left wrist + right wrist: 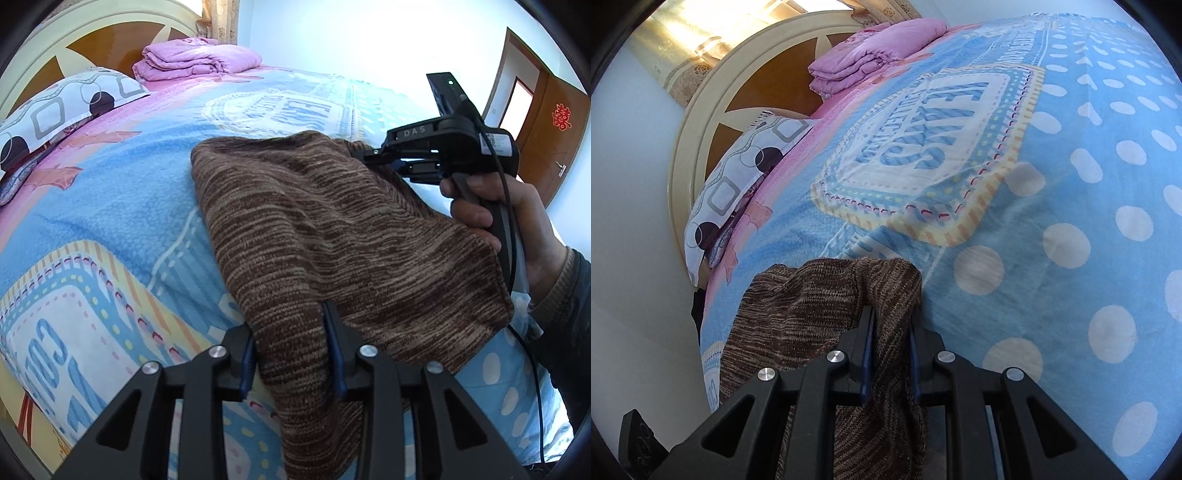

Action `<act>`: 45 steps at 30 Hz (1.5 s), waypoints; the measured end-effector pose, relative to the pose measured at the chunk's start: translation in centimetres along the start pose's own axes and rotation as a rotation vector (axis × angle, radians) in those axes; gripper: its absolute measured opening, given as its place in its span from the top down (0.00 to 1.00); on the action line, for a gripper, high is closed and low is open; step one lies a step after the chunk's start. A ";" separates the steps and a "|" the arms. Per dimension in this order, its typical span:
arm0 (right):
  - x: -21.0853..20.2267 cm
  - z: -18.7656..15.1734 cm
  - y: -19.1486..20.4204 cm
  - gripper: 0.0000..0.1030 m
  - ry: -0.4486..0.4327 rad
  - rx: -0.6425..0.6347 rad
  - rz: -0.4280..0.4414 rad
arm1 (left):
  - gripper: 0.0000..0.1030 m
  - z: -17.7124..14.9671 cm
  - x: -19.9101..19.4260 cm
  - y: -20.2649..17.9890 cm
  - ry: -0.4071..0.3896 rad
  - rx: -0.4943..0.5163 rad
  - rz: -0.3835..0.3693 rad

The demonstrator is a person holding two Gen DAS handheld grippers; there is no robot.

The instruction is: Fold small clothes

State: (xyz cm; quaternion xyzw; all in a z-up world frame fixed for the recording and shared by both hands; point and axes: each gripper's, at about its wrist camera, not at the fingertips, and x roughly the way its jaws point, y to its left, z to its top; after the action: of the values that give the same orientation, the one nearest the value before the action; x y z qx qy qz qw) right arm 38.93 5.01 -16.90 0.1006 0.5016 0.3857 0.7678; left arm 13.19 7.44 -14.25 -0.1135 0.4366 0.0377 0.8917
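A brown striped knit garment lies on the blue patterned blanket, stretched between both grippers. My left gripper stands at its near edge. A thick band of the knit runs between the pads, which look apart and do not pinch it. At the garment's far right corner a person's hand carries my right gripper. In the right wrist view the garment is tented over the right gripper, whose pads are shut on a bunched fold.
A patterned pillow and a folded pink quilt lie at the head of the bed by the round headboard. A wooden door stands behind the right hand. Dotted blue blanket spreads to the right.
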 end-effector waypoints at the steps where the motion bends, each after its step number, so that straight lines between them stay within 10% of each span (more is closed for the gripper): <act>1: -0.3 -0.1 0.0 0.77 0.002 0.005 0.005 | 0.54 0.0 -0.1 0.2 0.002 -0.013 0.012; 9: -7.3 -3.4 -1.9 0.47 -0.054 0.047 0.051 | 0.41 1.7 -3.1 1.0 -0.101 -0.016 0.072; 18: -10.2 -12.0 -1.8 0.45 0.059 0.082 0.174 | 0.27 5.3 -0.1 2.8 -0.168 0.016 0.212; 20: -9.4 -13.2 -1.1 0.60 0.079 0.064 0.163 | 0.19 5.7 1.1 3.3 -0.173 0.028 0.237; 21: -9.0 -13.6 -0.8 0.91 0.097 0.056 0.113 | 0.16 6.1 1.9 3.4 -0.157 0.035 0.247; 29: -10.7 -16.6 -2.0 0.90 0.084 0.121 0.097 | 0.05 4.1 2.4 4.0 -0.163 0.063 0.274; 33: -13.9 -15.5 0.9 0.73 -0.075 0.000 -0.058 | 0.06 3.7 -0.3 3.2 -0.196 0.066 0.273; 36: -15.1 -14.0 4.0 0.68 -0.159 -0.108 0.001 | 0.04 2.9 -2.7 2.3 -0.248 0.103 0.253; 45: -7.4 -12.3 2.9 0.77 -0.025 -0.089 -0.026 | 0.00 0.0 -0.2 4.0 -0.139 0.020 0.221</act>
State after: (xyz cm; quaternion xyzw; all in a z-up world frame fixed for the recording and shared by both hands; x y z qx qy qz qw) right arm 25.57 -0.97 -16.11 0.0647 0.4757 0.3961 0.7827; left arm 12.42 11.30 -14.78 -0.0528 0.3841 0.1392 0.9112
